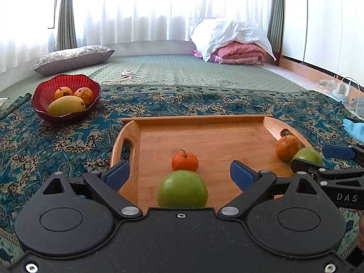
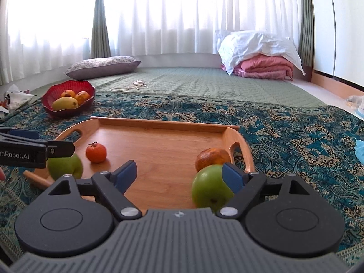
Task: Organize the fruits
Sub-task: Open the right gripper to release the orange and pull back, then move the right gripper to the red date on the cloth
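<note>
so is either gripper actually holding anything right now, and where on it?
Nothing held. Left gripper is open, its green apple loose between the jaws. Right gripper is open too; one pad is beside the other green apple, unclamped.

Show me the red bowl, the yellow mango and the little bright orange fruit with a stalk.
red bowl [image 1: 43, 91], left wrist view, inner left wall.
yellow mango [image 1: 66, 105], left wrist view, middle of its skin.
little orange fruit [image 2: 96, 152], right wrist view, middle of its front.
</note>
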Demonstrator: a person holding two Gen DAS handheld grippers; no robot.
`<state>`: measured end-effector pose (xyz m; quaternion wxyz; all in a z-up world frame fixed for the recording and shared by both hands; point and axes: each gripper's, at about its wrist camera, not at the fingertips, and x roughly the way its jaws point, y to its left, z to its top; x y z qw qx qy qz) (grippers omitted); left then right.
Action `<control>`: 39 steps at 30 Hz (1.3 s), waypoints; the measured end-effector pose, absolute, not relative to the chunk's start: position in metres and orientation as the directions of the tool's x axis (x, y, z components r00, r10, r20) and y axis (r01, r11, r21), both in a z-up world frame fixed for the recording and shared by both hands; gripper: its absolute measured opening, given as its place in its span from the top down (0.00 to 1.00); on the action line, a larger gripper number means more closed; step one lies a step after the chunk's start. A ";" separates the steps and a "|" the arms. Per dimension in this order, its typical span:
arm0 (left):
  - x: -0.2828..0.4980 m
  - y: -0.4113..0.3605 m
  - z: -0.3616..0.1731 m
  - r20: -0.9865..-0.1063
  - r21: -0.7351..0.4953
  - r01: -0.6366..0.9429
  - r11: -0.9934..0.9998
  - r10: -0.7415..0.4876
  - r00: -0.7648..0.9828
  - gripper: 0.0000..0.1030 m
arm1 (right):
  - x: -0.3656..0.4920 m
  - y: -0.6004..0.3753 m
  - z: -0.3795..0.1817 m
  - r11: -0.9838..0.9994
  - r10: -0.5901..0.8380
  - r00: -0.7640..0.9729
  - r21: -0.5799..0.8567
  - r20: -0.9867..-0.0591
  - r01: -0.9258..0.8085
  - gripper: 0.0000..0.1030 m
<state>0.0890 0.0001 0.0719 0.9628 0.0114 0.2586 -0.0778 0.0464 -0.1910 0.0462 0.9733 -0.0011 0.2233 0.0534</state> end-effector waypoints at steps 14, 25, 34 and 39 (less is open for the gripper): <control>0.042 -0.004 0.052 -0.489 0.010 0.167 0.986 -0.140 0.861 0.05 | 0.003 -0.189 0.024 0.989 0.119 0.903 -0.031 -0.412 -0.145 0.17; 0.032 -0.019 0.031 -0.554 0.034 0.220 0.975 -0.165 0.816 0.55 | -0.011 -0.173 0.006 0.975 0.107 0.890 -0.128 -0.443 -0.181 0.35; 0.037 -0.034 0.016 -0.584 -0.004 0.231 0.973 -0.190 0.789 0.63 | -0.012 -0.179 -0.003 0.984 0.065 0.880 -0.115 -0.470 -0.134 0.43; 0.040 -0.044 0.010 -0.594 -0.012 0.231 0.973 -0.193 0.781 0.69 | -0.011 -0.182 -0.005 0.987 0.073 0.877 -0.091 -0.475 -0.132 0.45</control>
